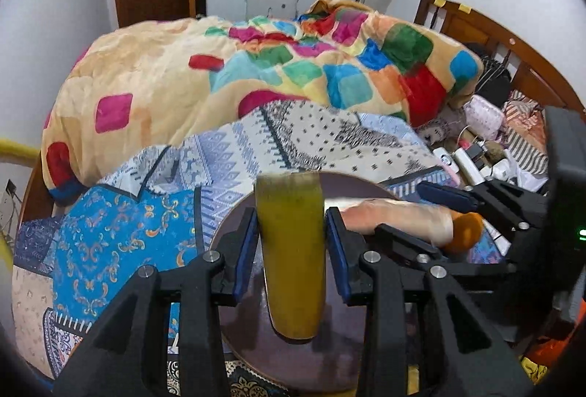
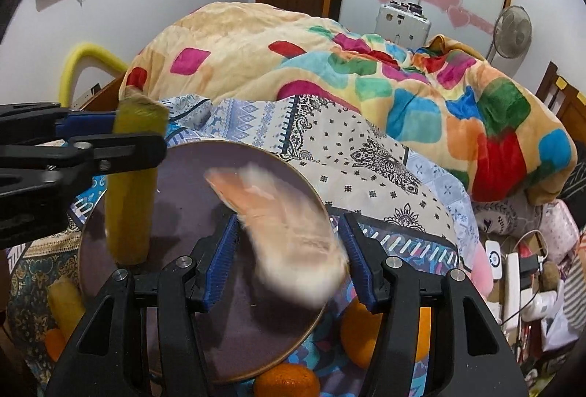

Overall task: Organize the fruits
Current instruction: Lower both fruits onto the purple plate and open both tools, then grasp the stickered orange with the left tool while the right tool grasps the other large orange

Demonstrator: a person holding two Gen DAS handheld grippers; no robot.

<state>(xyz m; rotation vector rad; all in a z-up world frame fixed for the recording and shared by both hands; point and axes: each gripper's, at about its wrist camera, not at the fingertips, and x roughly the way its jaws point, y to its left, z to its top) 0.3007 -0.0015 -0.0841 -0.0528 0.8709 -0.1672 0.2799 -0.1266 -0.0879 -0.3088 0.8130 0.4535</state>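
Over the round brown plate, the left gripper clamps a yellow banana; the right gripper holds a pale peach-coloured fruit (blurred).

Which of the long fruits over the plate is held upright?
The yellow-green fruit in the left gripper stands upright; the pale peach one slants between the right gripper's fingers.

Both pictures are lit by soft, even room light, and only faint shadows are seen. The edges are bent round and darkened at the corners by the fisheye lens. The pale peach curved fruit is smeared by motion blur. The colourful patchwork blanket is shown fairly sharp.
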